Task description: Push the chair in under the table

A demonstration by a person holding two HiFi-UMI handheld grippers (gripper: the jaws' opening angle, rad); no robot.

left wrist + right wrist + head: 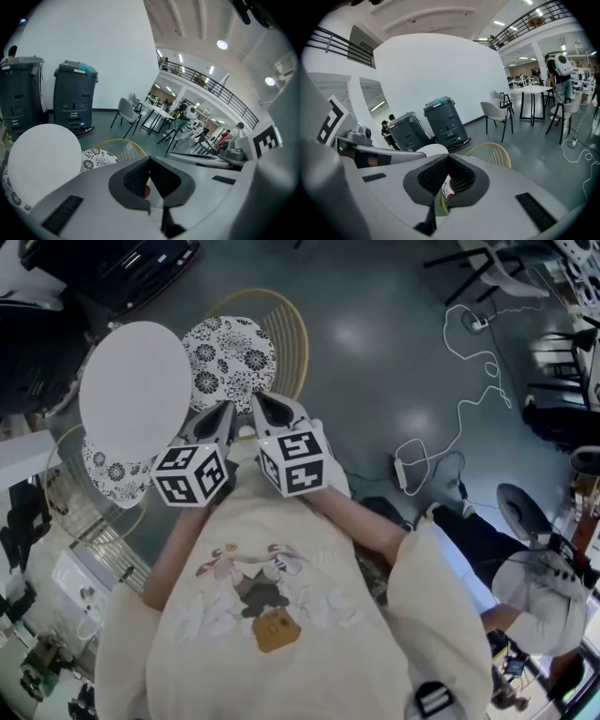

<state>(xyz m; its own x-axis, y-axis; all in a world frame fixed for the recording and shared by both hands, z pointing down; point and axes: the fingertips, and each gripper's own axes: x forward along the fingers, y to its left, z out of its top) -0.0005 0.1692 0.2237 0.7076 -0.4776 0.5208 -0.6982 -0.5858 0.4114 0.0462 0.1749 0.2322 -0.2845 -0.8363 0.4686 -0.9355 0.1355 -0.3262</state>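
The chair [230, 357] sits beside the round desk's [136, 390] edge; open floor [375, 362] lies beyond. The left hand-held gripper [223, 412] and right hand-held gripper [266, 403] are pressed together, empty. Two bins [75, 101] stand by the wall.

Desk [136, 390]: plain white round top.
Chair [286, 329]: straw-yellow wire frame. Cushion [230, 357]: white with a black flower print. Second cushion [112, 479]: same print.
Floor [375, 381]: dark grey-green, glossy, with pale light spots.
Cable [469, 399]: white.
Left tongs [225, 409] and right tongs [265, 401]: pale grey shells, black ribbed pads.
Cubes [192, 474]: white with black square markers.
Shirt [272, 549]: cream, with a print in grey, tan and pink.
Bins [75, 98]: dark grey.
Wall [93, 37]: white.
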